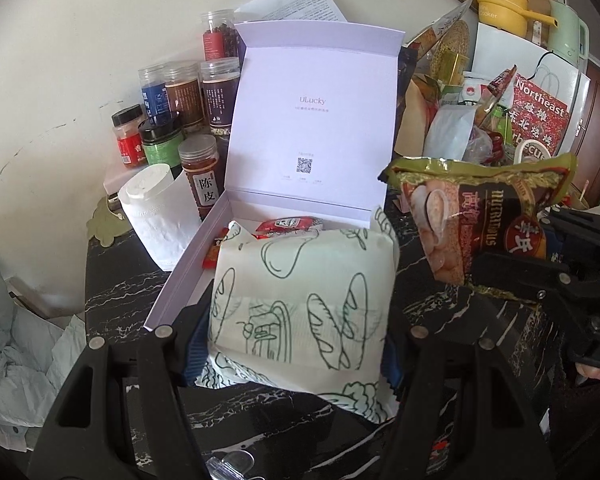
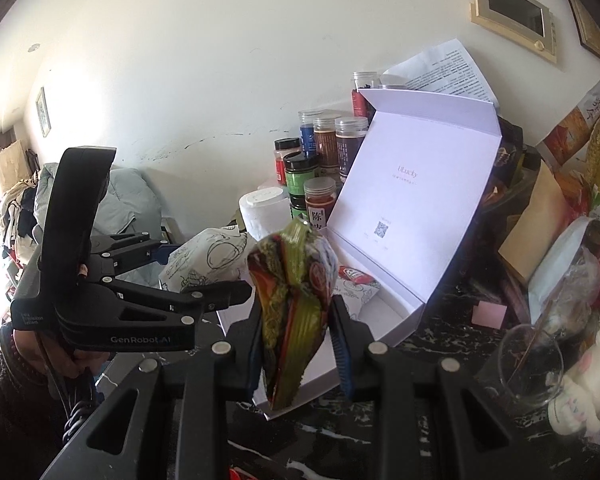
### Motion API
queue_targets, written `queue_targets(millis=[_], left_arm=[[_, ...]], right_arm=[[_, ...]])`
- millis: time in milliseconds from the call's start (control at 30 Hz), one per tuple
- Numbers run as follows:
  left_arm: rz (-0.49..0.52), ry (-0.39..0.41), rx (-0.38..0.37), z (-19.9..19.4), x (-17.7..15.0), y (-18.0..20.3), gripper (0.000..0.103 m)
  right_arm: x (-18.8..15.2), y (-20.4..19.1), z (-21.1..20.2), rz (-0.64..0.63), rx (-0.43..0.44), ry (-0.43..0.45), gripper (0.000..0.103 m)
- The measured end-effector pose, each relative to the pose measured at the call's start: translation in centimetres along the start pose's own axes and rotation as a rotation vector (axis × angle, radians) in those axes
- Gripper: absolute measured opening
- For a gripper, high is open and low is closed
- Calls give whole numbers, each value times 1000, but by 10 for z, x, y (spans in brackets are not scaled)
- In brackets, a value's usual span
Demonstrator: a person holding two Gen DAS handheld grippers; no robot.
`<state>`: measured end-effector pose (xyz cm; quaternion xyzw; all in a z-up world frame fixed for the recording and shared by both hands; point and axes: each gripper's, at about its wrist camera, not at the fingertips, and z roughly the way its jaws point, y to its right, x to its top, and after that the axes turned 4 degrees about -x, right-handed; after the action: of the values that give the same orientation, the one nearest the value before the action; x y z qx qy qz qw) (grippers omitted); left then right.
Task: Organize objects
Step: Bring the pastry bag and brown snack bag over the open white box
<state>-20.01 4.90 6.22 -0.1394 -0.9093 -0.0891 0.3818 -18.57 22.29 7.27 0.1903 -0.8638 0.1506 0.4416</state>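
The left gripper (image 1: 296, 344) pinches a soft, pillow-shaped white packet (image 1: 304, 300) printed with green line drawings of bread; its jaws press on the packet's two side edges, and the packet stands with its long axis running away from the camera, far end tilted over the near rim of the white box (image 1: 172, 284). The right gripper (image 2: 296, 344) has its jaws clamped narrowly on a crinkly, glossy green snack bag (image 2: 292, 312), held edge-on and upright, long axis vertical, its crimped top pointing up and its printed face turned sideways toward the left gripper. The box is stiff matte card, rectangular, its lid (image 1: 316, 120) hinged open and standing upright at the back; a small red sachet (image 1: 288, 226) lies inside on the floor. The box sits on a black counter (image 1: 116, 288) veined white like marble. Just beside the box stand a toilet paper roll (image 1: 156, 216) and clear plastic spice jars (image 1: 198, 176) with coloured labels.
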Motion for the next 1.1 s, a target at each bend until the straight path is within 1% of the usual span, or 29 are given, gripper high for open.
queue_targets(millis=[300, 433, 667, 800, 933, 967, 1000, 1100], left_arm=[[-17, 35, 42, 21, 26, -19, 65], [-17, 26, 57, 39, 33, -26, 65], [1, -47, 70, 80, 29, -37, 65], [13, -108, 47, 101, 19, -38, 65], [12, -147, 35, 118, 12, -41, 65], [9, -152, 33, 121, 11, -42, 65], [6, -157, 32, 124, 9, -43, 65], [8, -177, 29, 131, 6, -44, 65]], right_arm=[[24, 16, 33, -8, 6, 0, 30], [28, 22, 51, -10, 10, -17, 30], [21, 30, 90, -16, 19, -96, 30], [11, 32, 109, -23, 32, -151, 30], [5, 34, 122, -18, 53, -182, 30], [3, 33, 124, -24, 60, -191, 29], [3, 33, 126, -30, 63, -197, 26], [-1, 32, 130, -33, 86, -198, 24]])
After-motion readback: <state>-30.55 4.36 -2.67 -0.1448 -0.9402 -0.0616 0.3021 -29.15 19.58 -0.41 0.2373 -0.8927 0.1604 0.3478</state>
